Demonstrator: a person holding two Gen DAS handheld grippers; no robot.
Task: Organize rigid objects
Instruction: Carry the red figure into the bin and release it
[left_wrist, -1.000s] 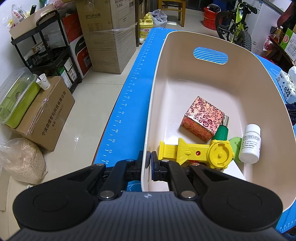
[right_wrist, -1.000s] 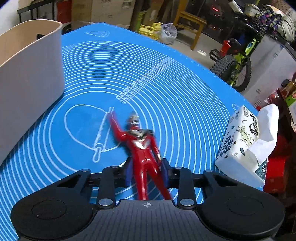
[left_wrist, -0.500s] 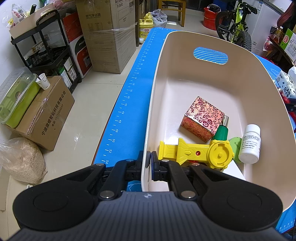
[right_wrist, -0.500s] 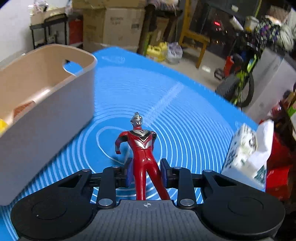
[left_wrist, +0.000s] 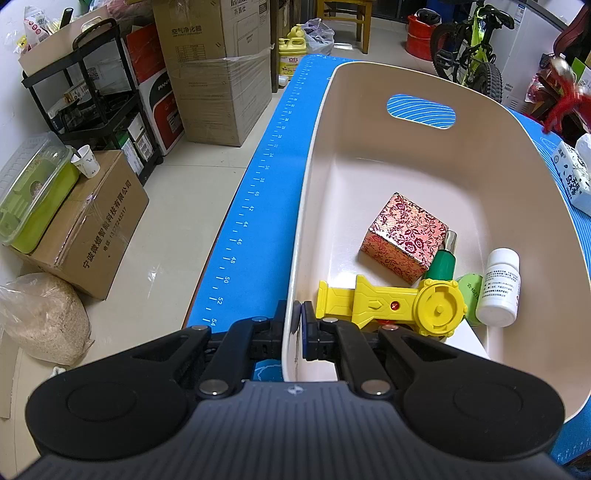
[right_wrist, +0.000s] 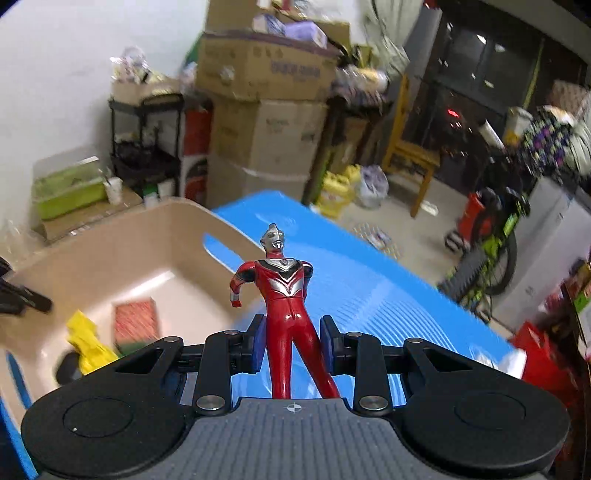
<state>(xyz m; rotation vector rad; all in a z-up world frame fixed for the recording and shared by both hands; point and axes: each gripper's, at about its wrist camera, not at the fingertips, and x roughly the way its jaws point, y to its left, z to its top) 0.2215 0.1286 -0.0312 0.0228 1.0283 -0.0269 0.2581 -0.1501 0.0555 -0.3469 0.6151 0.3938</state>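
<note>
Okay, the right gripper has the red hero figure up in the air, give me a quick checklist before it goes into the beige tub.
1. Grip on the red and silver hero figure: ok, the right gripper is shut on its legs.
2. Figure clear of the blue mat: ok, lifted.
3. Beige plastic tub steadied: ok, the left gripper is clamped on its near rim.
4. Free landing space: ok, the tub's far half is bare; the floral box, yellow toy and white bottle crowd the near end.
5. Figure above the tub opening: cannot tell, it looks near the rim.
</note>
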